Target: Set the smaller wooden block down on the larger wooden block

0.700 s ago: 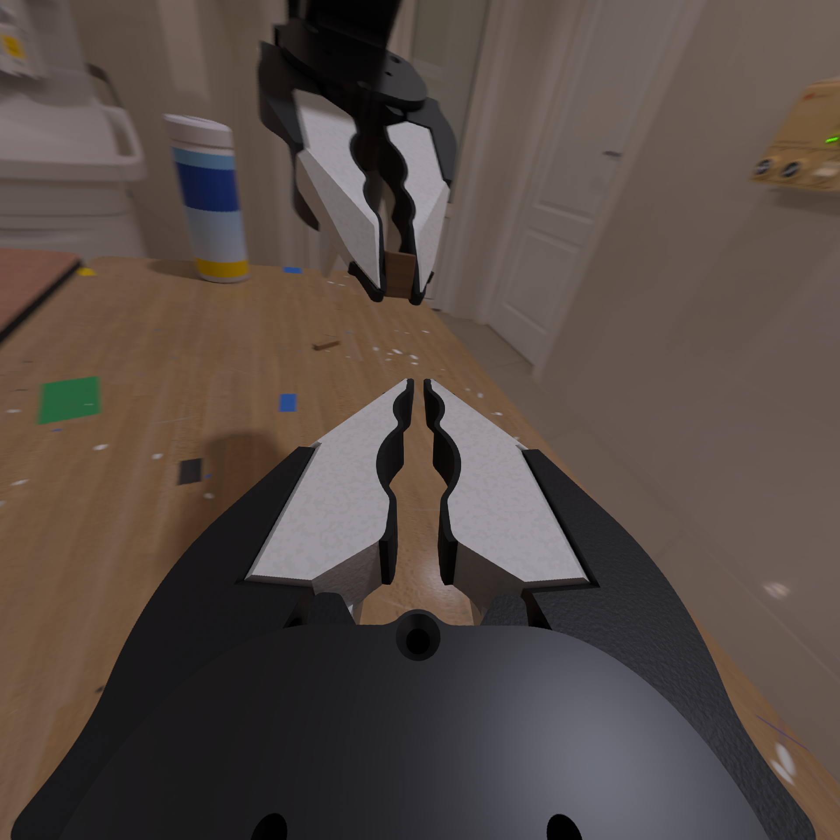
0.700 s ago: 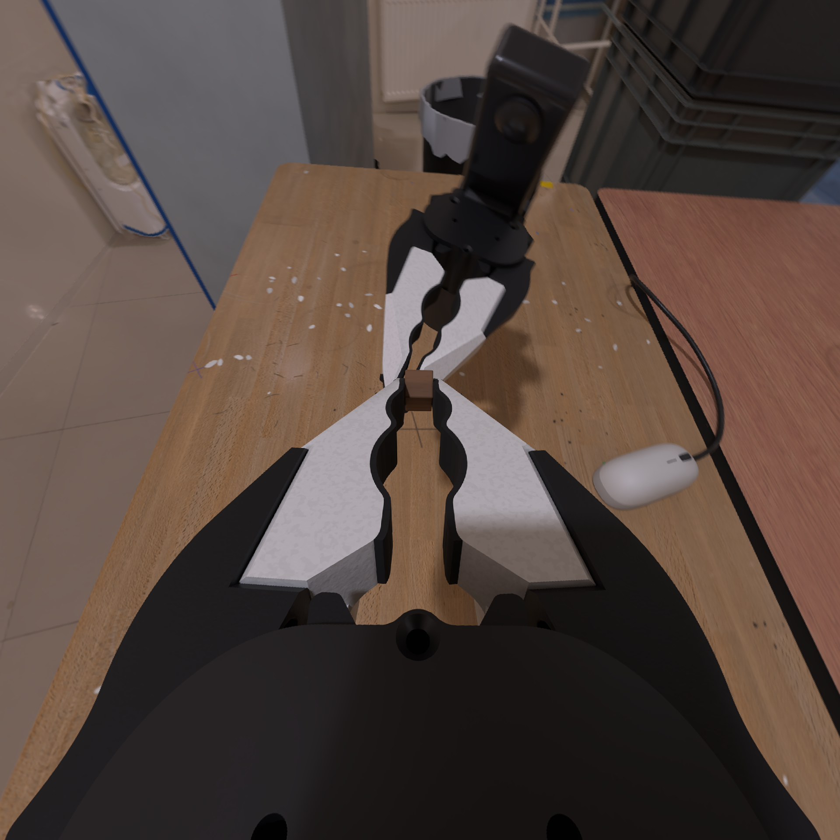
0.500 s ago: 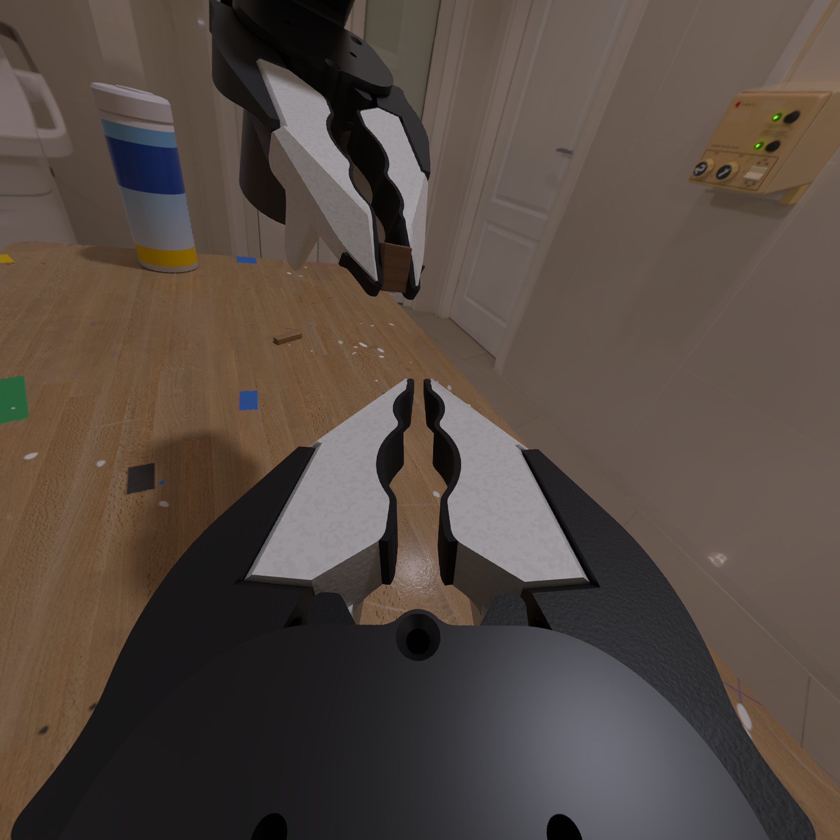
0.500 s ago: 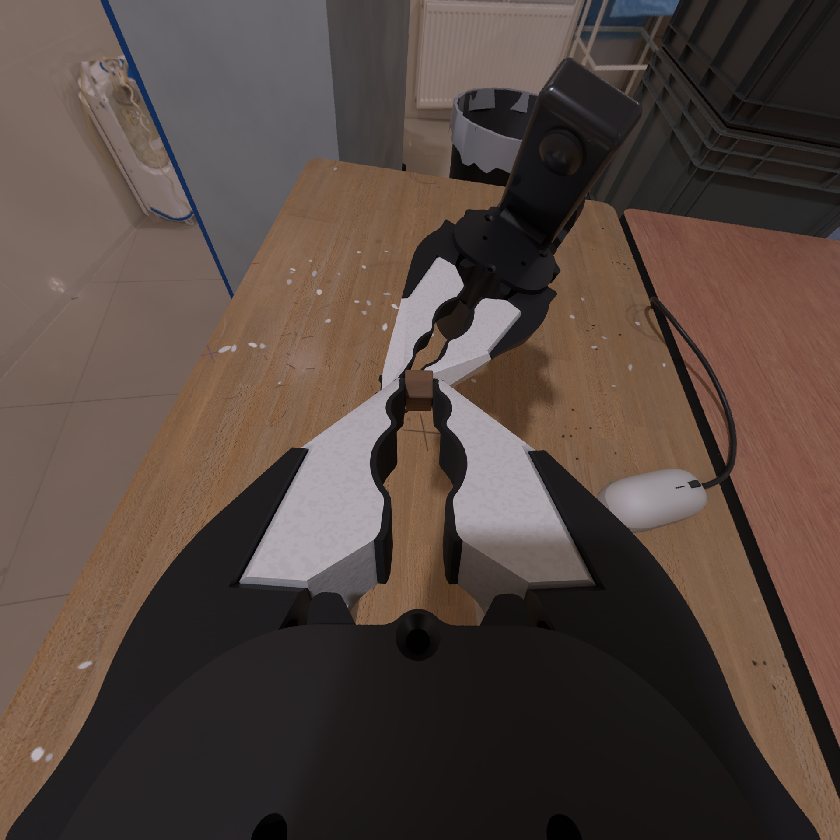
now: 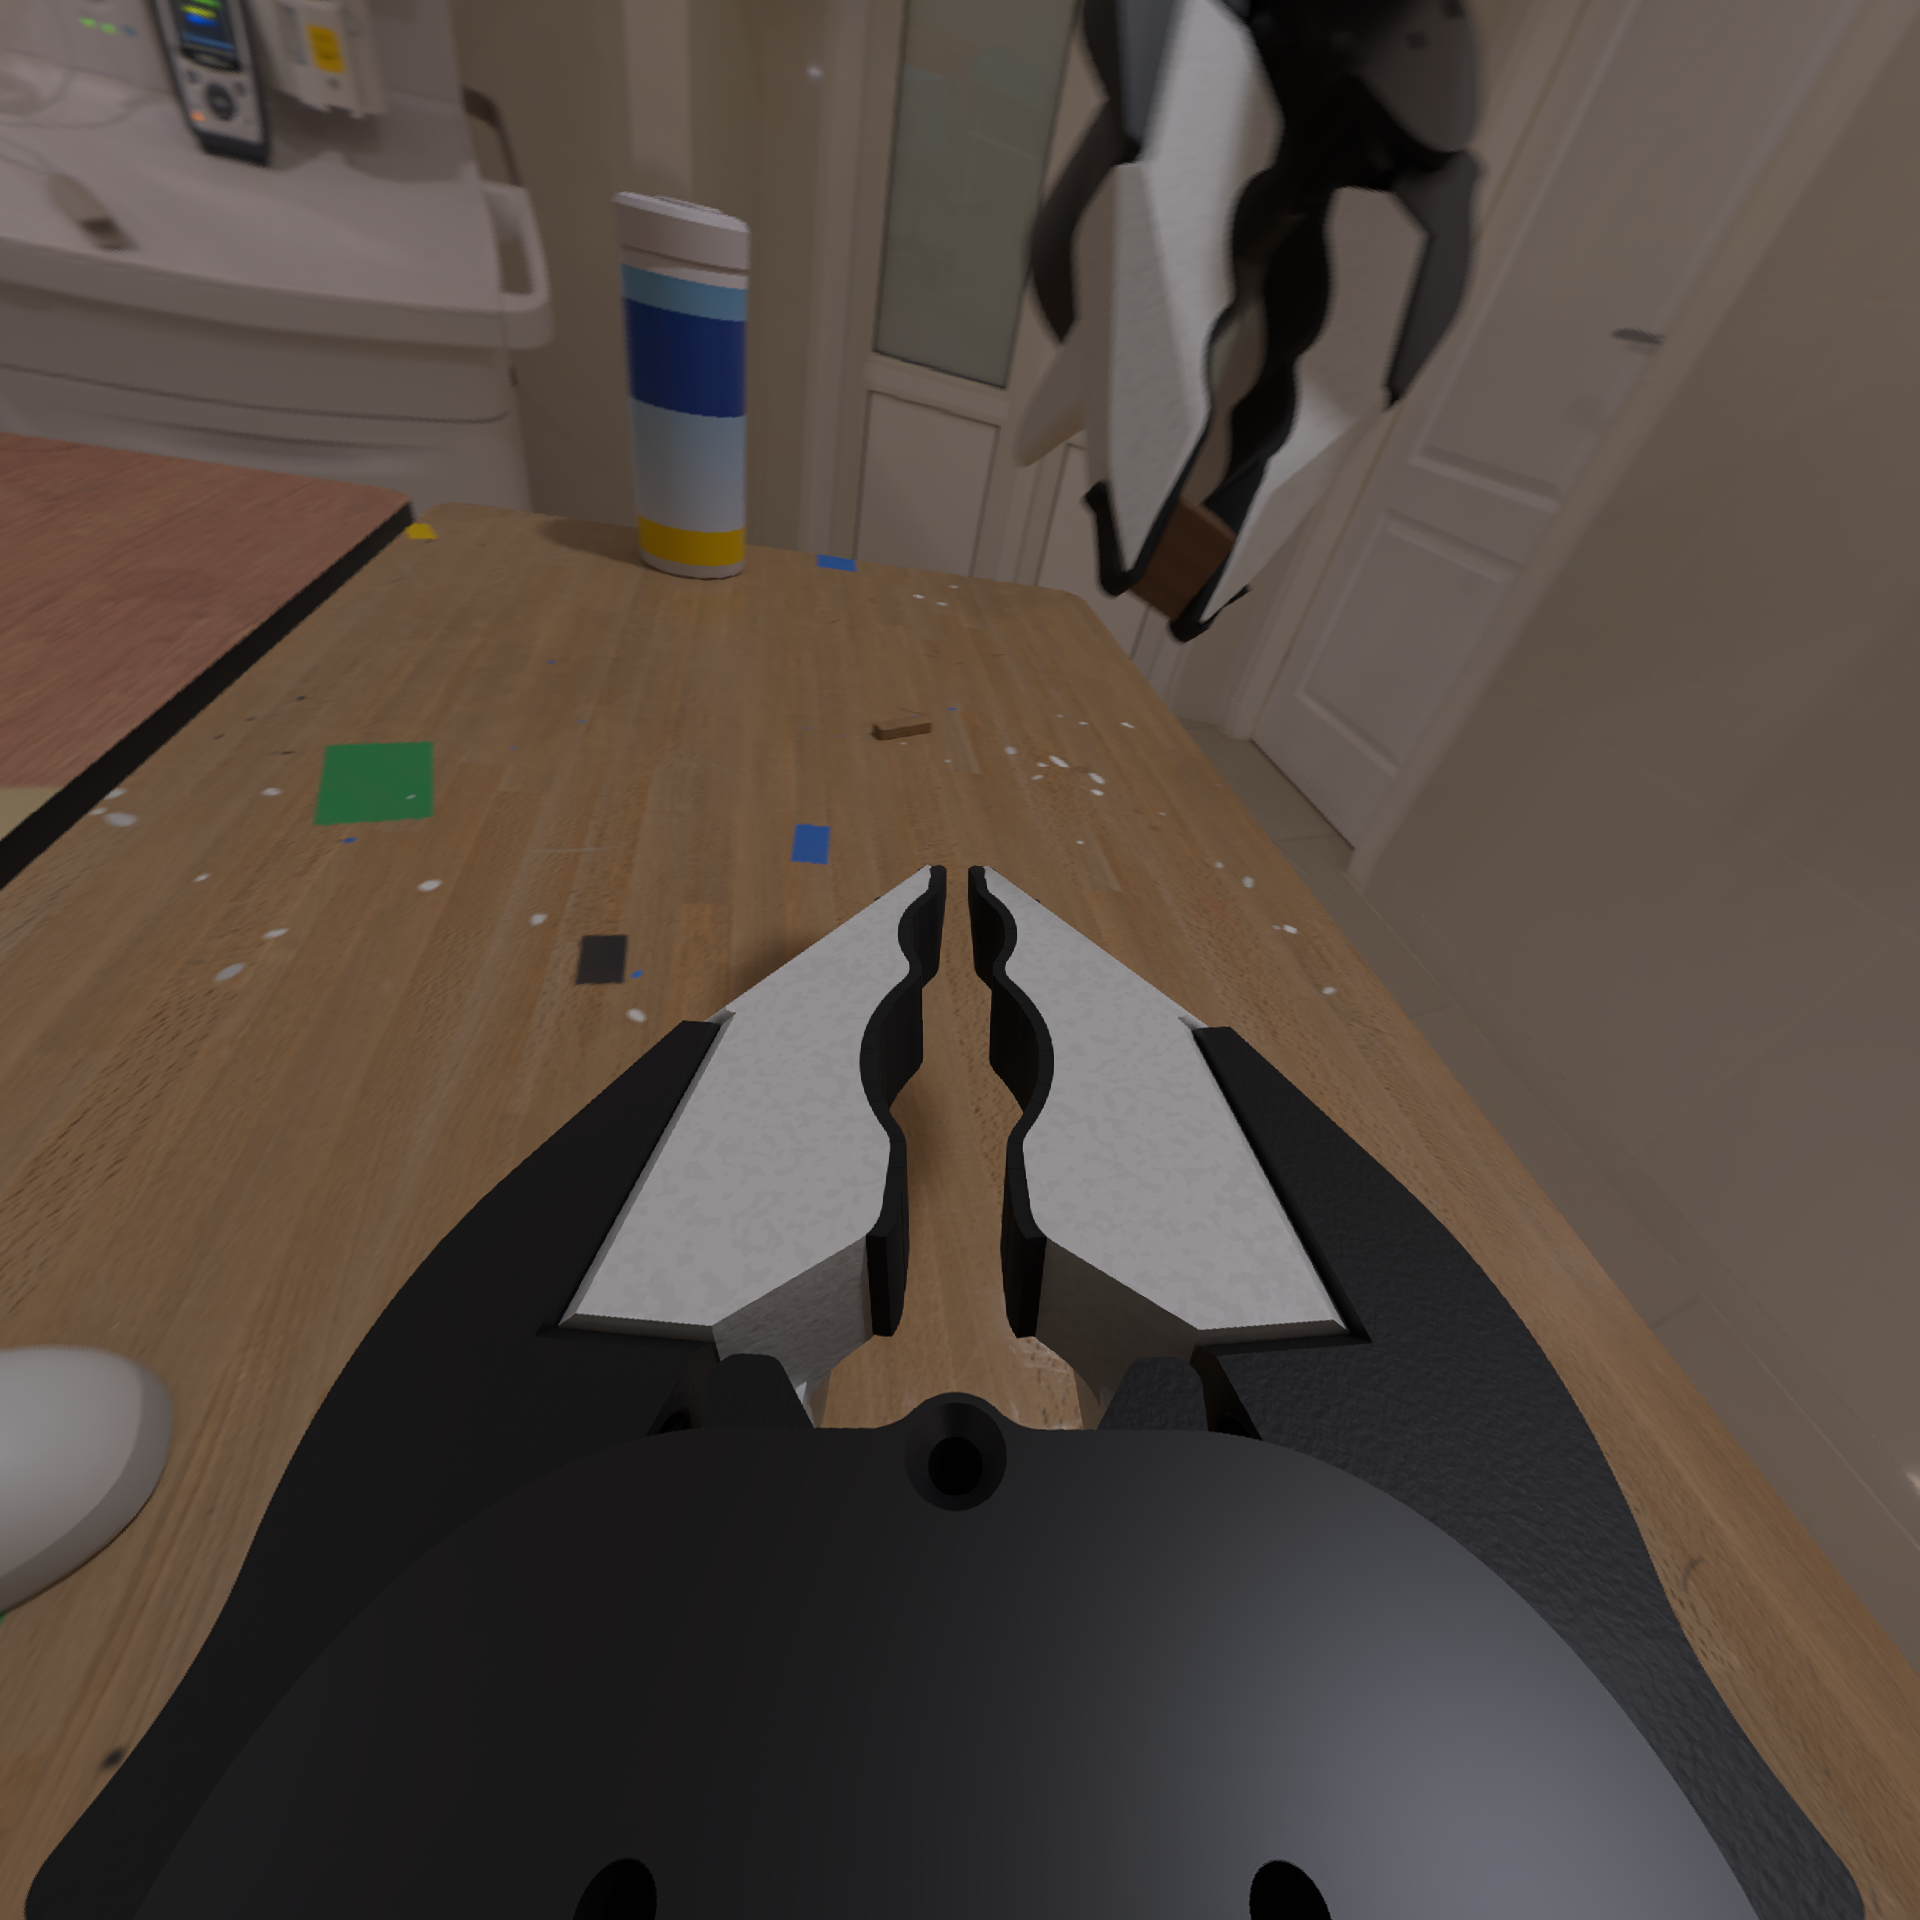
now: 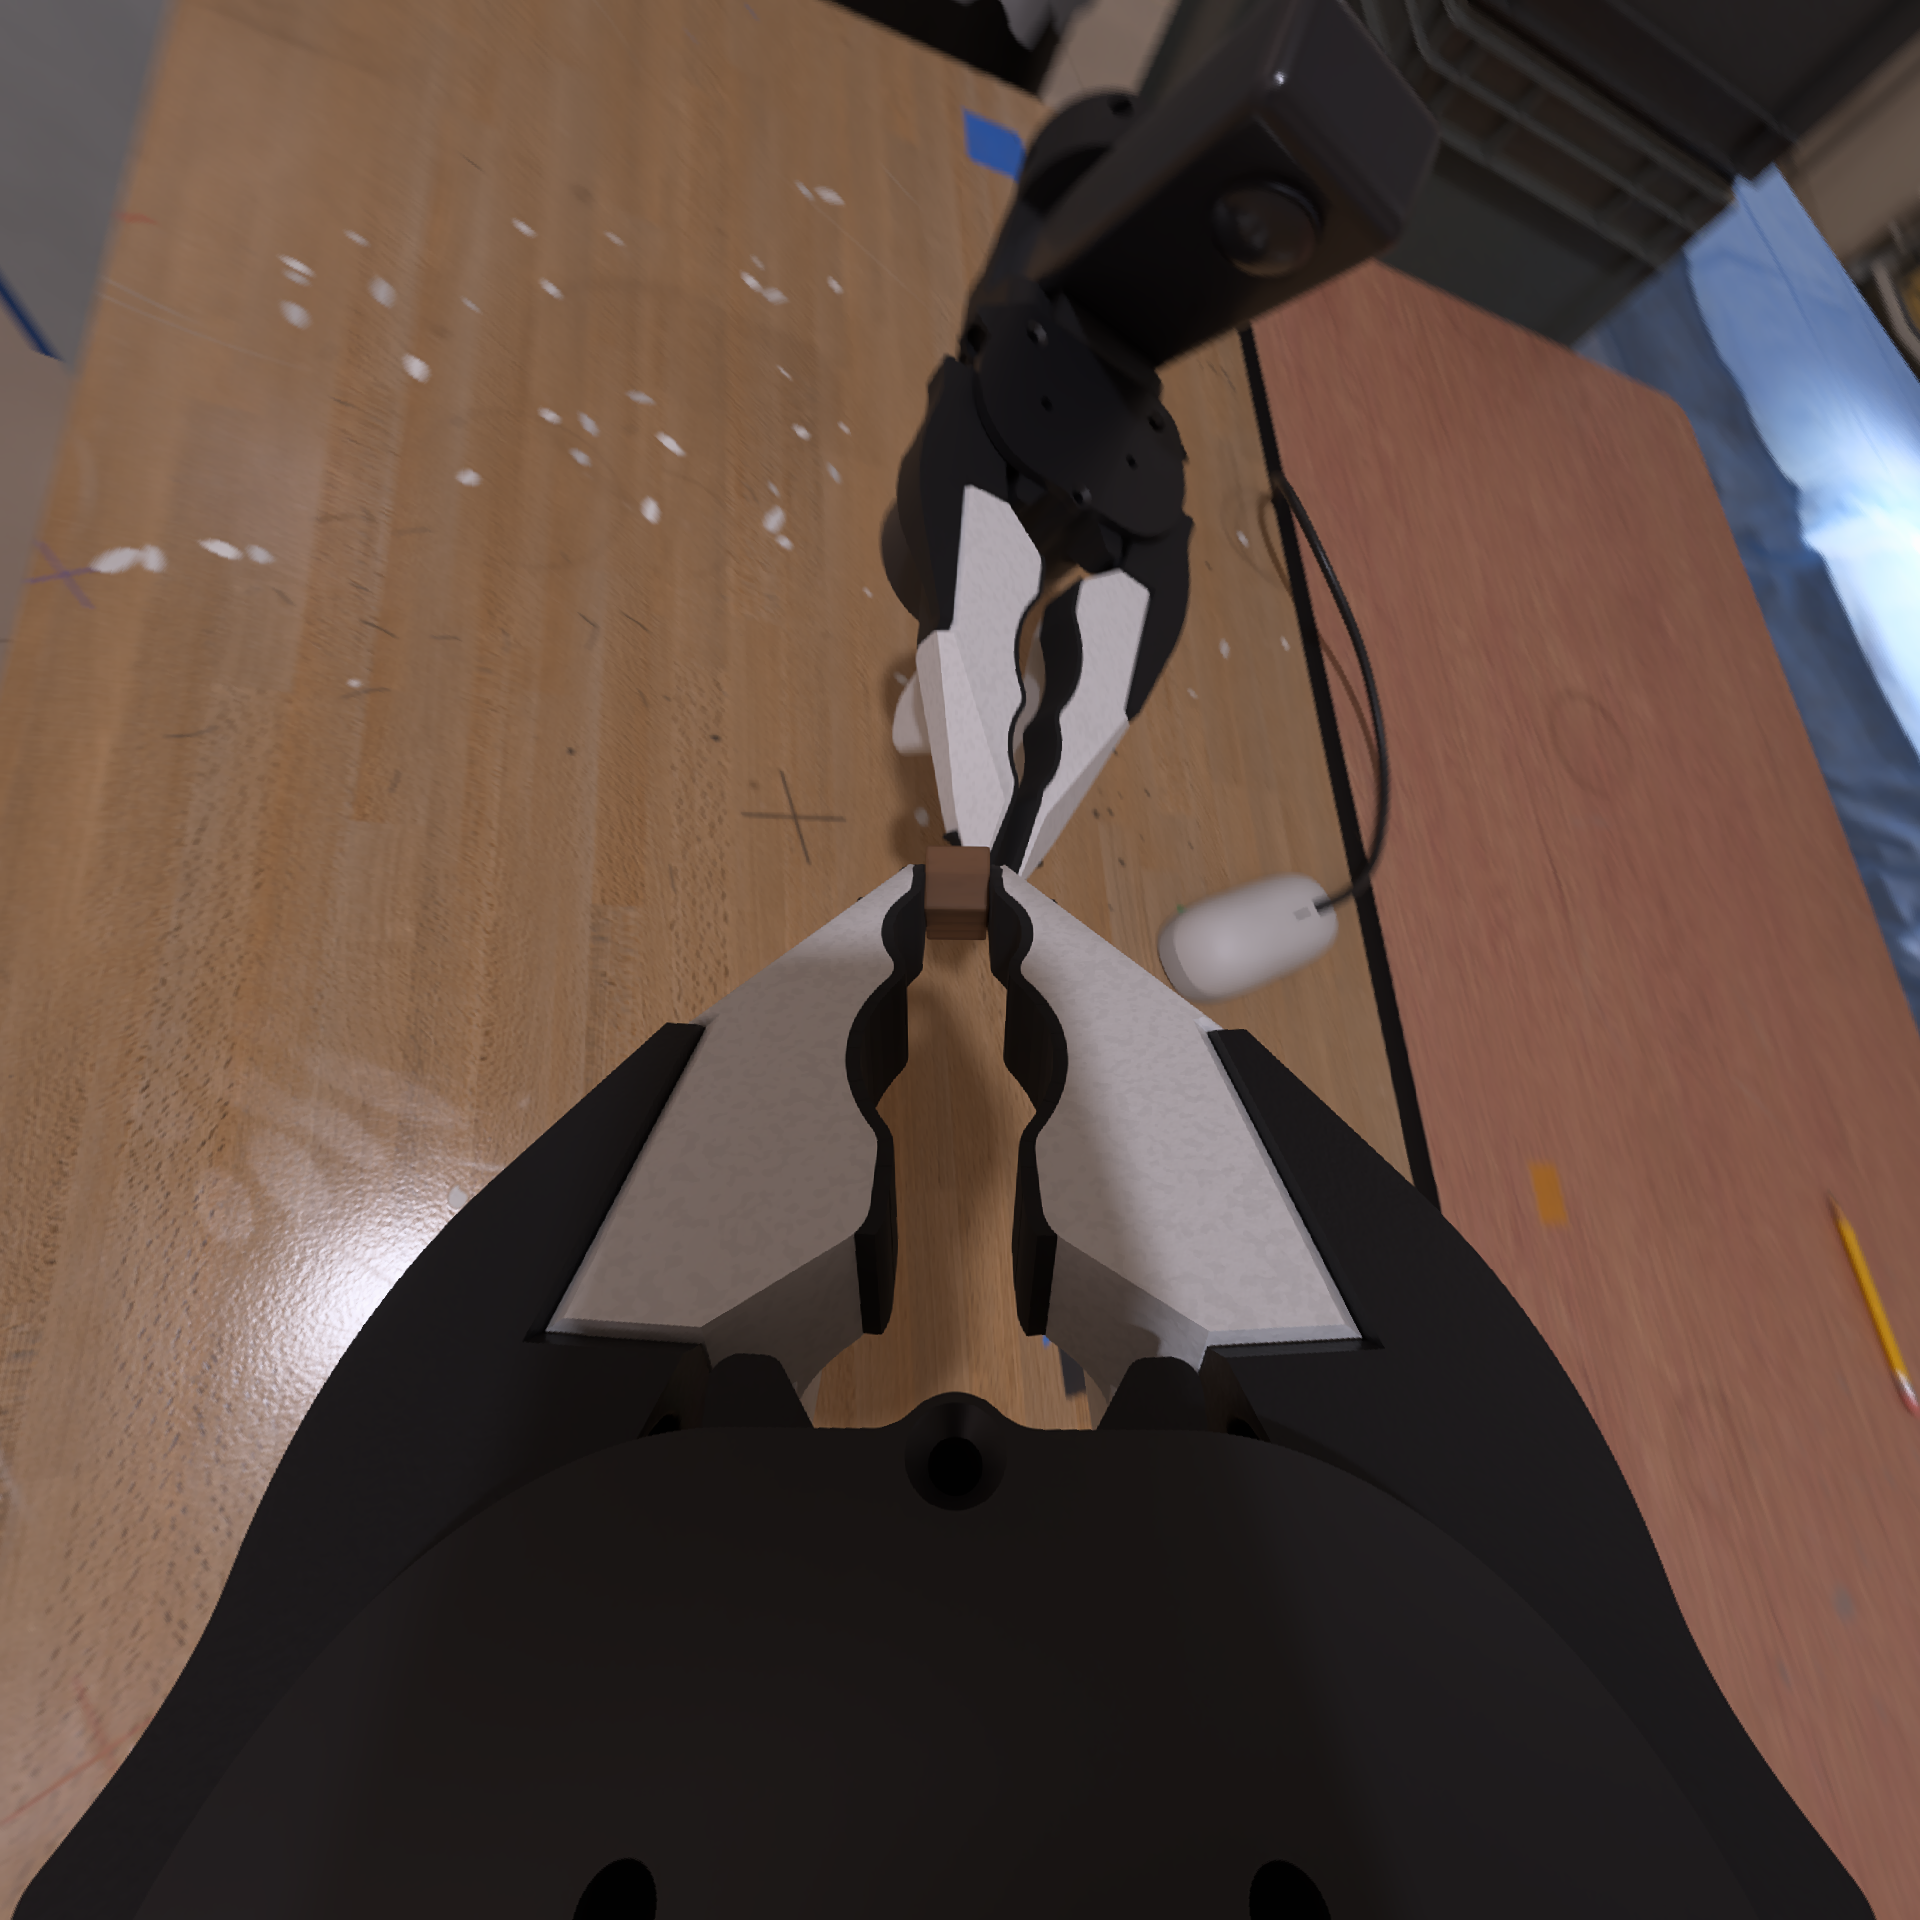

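On the wooden desk we see a flat brown wooden block lying toward the far right corner, near the white flecks. Our right gripper hangs high above the desk, its fingertips clamped on the smaller wooden block. Our left gripper sits low over the desk, jaws nearly closed and holding nothing, well short of the flat block.

Right claw now farther right, higher
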Available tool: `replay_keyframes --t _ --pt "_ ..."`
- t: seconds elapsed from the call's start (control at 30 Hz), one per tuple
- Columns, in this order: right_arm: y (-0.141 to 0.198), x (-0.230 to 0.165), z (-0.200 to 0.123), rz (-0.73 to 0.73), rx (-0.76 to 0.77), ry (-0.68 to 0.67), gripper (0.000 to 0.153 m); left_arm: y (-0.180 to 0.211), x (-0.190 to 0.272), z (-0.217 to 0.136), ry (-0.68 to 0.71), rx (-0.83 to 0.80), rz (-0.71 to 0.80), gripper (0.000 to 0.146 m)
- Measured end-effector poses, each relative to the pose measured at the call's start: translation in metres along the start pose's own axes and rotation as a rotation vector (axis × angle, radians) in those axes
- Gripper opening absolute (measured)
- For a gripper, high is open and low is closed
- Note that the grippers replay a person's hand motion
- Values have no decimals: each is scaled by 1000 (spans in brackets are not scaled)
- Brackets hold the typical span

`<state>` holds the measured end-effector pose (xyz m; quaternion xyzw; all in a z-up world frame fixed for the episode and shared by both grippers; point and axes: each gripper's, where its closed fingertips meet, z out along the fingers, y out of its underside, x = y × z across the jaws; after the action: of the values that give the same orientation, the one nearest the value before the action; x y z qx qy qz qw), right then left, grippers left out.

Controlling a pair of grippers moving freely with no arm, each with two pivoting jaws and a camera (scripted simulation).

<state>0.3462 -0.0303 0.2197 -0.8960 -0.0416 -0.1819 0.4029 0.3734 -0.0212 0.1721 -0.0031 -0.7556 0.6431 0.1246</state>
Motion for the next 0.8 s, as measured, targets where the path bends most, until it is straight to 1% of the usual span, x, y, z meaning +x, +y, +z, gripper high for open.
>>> replay_keyframes --t 0.1,0.2,0.27,0.3,0.37,0.43,0.5,0.57,0.63,0.7,0.8 --pt "9 2 -16 45 -98 105 11 3 -11 -4 -57 -9 -8 4" --pt "32 6 -56 141 -153 220 11 1 -14 -7 -76 -6 1 4" --pt "57 9 -87 226 -164 253 11 -1 -14 -7 -69 6 -3 4" --pt "76 9 -103 281 -180 263 11 -1 -14 -6 -66 10 -5 4" --pt "126 7 -136 414 -264 304 11 -1 -13 -4 -62 5 -4 4" --pt "186 -2 -167 586 -352 356 11 -1 -11 -2 -64 -4 8 4" --pt "246 -20 -190 757 -440 392 11 -4 -9 1 -60 -5 21 4" --pt "293 -41 -199 881 -480 382 11 -7 -6 3 -57 -4 33 4" --pt "328 -53 -199 968 -499 377 11 -10 -3 5 -54 -3 42 4" --pt "350 -61 -192 1022 -528 357 11 -12 0 6 -48 0 47 4" --pt "367 -65 -178 1037 -552 313 11 -15 4 8 -35 5 49 4"
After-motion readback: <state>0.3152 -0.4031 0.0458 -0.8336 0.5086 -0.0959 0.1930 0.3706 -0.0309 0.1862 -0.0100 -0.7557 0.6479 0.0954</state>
